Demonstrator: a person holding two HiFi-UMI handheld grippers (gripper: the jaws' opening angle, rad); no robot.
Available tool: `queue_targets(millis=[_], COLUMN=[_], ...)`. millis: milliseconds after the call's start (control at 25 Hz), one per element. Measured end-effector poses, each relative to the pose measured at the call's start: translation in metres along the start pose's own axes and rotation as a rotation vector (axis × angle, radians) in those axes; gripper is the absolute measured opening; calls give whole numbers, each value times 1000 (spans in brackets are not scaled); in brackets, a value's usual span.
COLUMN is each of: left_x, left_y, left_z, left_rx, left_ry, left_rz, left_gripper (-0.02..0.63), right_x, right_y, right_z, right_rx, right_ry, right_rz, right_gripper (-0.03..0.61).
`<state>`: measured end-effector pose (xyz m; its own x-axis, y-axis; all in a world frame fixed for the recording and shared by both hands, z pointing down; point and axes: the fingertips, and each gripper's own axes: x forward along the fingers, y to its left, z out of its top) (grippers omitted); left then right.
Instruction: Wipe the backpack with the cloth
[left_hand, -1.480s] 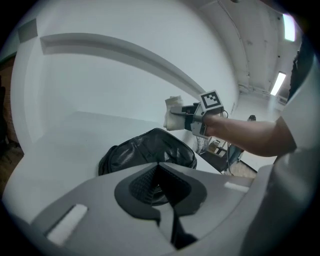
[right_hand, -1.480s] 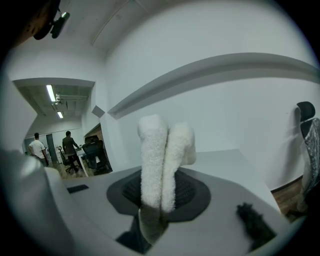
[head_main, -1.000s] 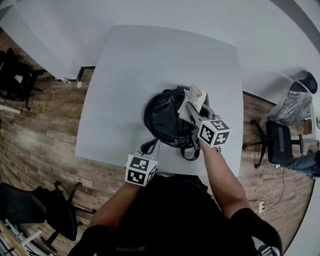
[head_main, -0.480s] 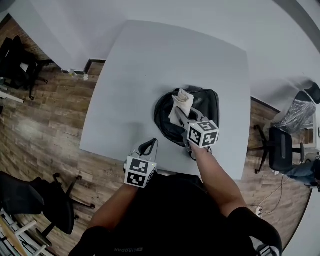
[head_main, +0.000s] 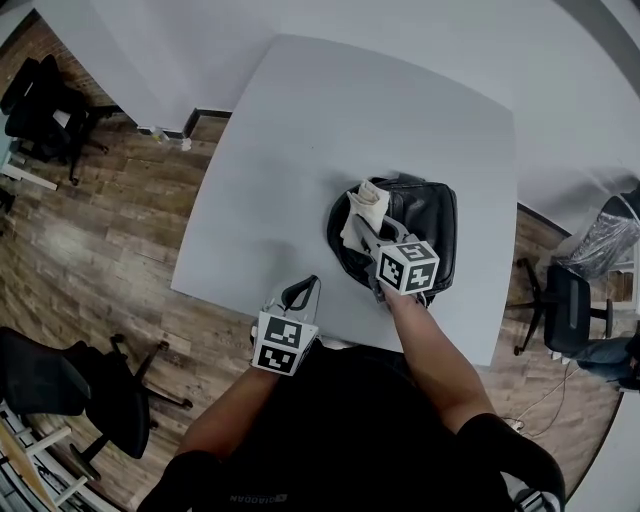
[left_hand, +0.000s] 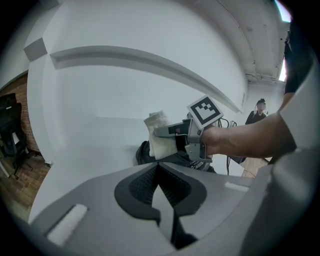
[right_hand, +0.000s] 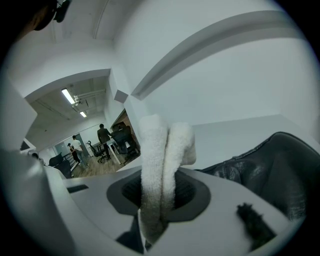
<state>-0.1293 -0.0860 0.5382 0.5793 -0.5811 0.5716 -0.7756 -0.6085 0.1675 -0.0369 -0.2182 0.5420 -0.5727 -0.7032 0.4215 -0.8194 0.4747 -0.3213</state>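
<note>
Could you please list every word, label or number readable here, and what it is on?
Pale print on the person's black shirt: too small and upside down to read.
Cubes on the left gripper and right gripper: square marker patterns only, no letters.
On the backpack and cloth: no text visible.

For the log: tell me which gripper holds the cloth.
The right gripper: its jaws clamp the white cloth; the left gripper is shut, empty.
</note>
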Motion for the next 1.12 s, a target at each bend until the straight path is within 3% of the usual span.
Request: queue_targets(millis=[1120], left_x=[28], left_y=[-30], left_z=[14], left_rx=[16], left_ry=[-7], left_rz=[-47], left_gripper=[8], right_x=[-22], right_y=[-31], right_z=[-4], right_rx=[-18], right_ry=[33], right_rz=[-24], right_gripper=[94])
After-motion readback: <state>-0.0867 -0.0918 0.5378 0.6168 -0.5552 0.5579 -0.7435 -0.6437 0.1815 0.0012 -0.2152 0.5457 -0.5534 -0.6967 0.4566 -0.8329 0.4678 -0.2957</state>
